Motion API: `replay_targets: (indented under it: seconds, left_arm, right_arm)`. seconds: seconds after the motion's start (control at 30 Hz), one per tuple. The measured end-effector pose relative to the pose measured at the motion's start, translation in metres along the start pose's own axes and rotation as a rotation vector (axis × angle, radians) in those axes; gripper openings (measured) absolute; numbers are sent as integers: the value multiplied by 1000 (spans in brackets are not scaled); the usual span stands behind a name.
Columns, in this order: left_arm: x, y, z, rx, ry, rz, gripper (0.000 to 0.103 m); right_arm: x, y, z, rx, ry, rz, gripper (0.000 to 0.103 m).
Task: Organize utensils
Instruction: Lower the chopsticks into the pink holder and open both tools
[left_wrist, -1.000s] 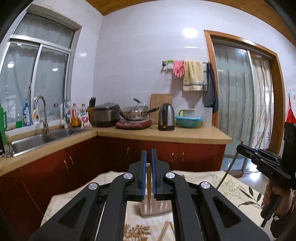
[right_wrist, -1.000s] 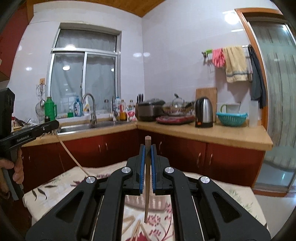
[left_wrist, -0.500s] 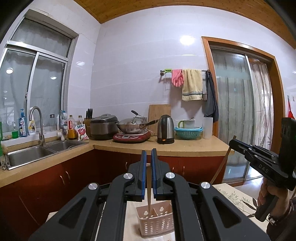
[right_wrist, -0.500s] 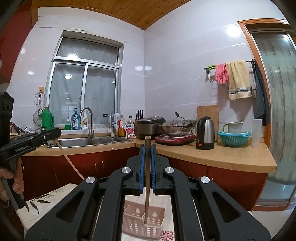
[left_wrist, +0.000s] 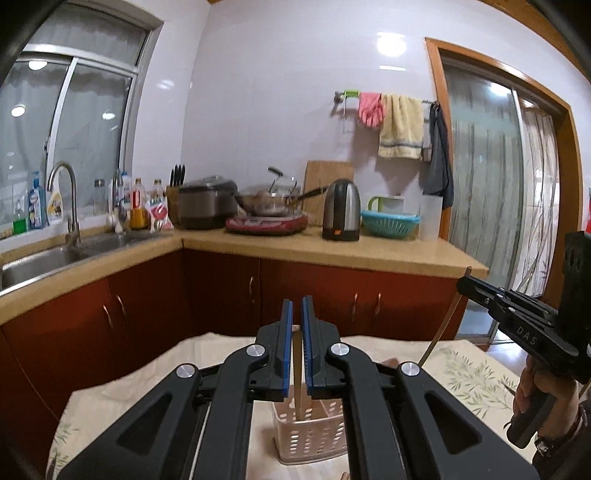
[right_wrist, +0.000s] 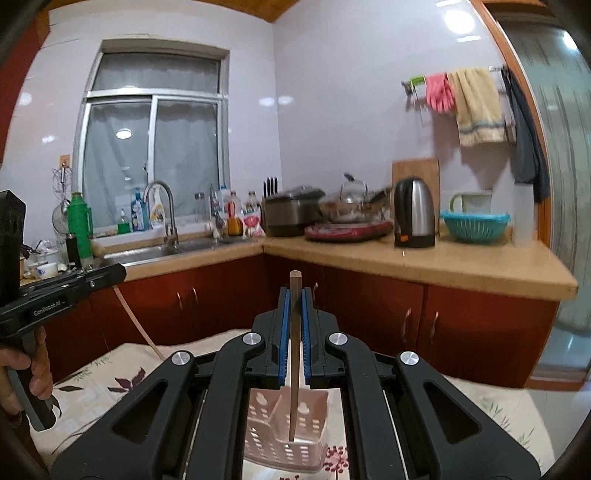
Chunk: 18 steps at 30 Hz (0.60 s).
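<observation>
My left gripper (left_wrist: 297, 350) is shut on a pale wooden chopstick (left_wrist: 297, 384) that hangs down into a pink perforated utensil basket (left_wrist: 310, 435) on the table. My right gripper (right_wrist: 294, 332) is shut on a darker wooden chopstick (right_wrist: 294, 354), held upright with its tip over the same basket (right_wrist: 284, 428). The right gripper also shows at the right of the left wrist view (left_wrist: 517, 317), its chopstick slanting down. The left gripper shows at the left of the right wrist view (right_wrist: 62, 295), with its chopstick (right_wrist: 138, 325) slanting down.
The basket stands on a table with a floral cloth (right_wrist: 110, 376). Behind it runs an L-shaped kitchen counter (left_wrist: 332, 251) with red cabinets, a sink (left_wrist: 33, 258), a kettle (left_wrist: 341, 210), a wok and a blue colander. A glass door (left_wrist: 480, 177) is at the right.
Both grippers have tilted down and come lower toward the basket, each still holding its chopstick. The chopstick tips now hang at the basket's compartments.
</observation>
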<state>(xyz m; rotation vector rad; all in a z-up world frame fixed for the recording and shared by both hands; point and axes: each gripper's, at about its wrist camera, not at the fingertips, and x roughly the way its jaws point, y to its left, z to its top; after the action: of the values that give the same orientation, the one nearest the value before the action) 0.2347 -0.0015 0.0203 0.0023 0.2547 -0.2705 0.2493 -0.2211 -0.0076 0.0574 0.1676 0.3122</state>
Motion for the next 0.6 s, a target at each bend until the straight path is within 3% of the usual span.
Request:
replay_targets:
  seconds: [0.3,0.4,0.43,0.47,0.6]
  left_arm:
    - [28,17,-12,-46,56,3,8]
    - [33,25,-16,-74,63,22,42]
    - [34,27,-17,-85,60,26,53]
    - [34,30,-18,-101,57,28,56]
    - [35,37,-20,-122,57,48,66]
  right_arm:
    - [31,-15,-16,29,48,-23,7]
    - [40,-23,-19,69,68,-22,9]
    - [41,-24,-20,79,70,-27,17]
    - [42,-27,-21,94,70,-33,29]
    - [42,-32,-23,112,70,-49,46]
